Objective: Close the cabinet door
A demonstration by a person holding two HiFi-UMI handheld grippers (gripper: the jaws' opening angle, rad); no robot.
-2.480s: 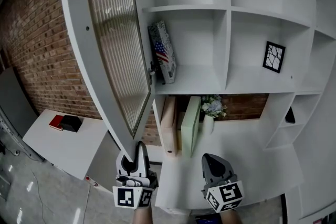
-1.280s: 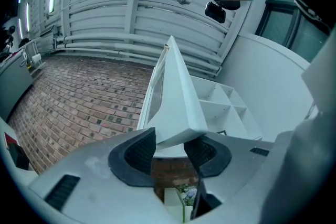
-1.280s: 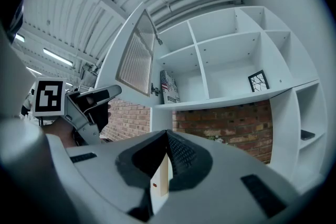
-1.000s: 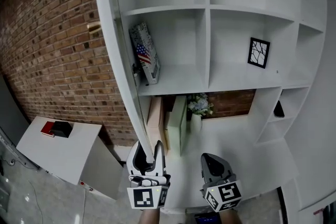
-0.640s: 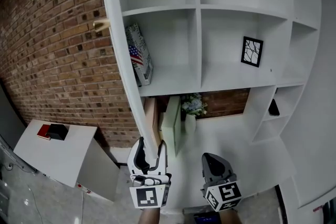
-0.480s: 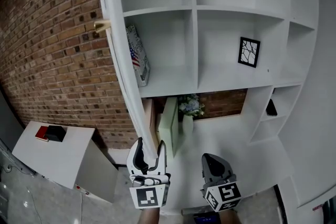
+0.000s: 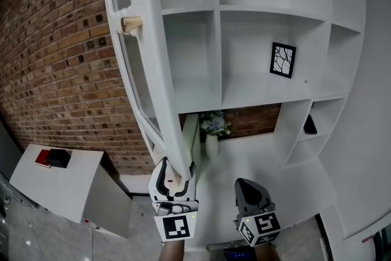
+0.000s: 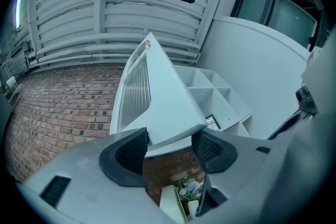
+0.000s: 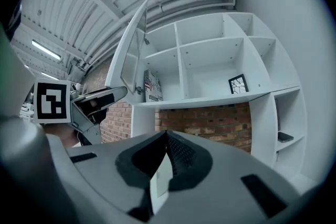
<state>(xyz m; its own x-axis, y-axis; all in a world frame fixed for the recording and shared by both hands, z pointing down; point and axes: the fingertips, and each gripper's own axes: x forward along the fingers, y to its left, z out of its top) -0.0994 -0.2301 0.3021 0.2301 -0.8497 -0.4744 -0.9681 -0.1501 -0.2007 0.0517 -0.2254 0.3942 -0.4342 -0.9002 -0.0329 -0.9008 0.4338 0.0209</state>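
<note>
Left gripper (image 7: 175,173) jaws just been opening, spread round cabinet door (image 7: 160,58) corner. Right gripper (image 7: 246,185) jaws pressed together. Nudge door flush gently

Cabinet door (image 7: 160,70) is hanging out in front of the shelf unit's (image 7: 263,12) left column, with its knob (image 7: 131,24) pointing left toward the brick wall (image 7: 55,70). Picture frame (image 7: 283,60) is standing in the next compartment to the right, and the vase (image 7: 211,145) is sitting in the bay below, just right of the door's bottom edge. Table (image 7: 67,189) is sitting low at the left near the wall, carrying two small items (image 7: 52,158).
</note>
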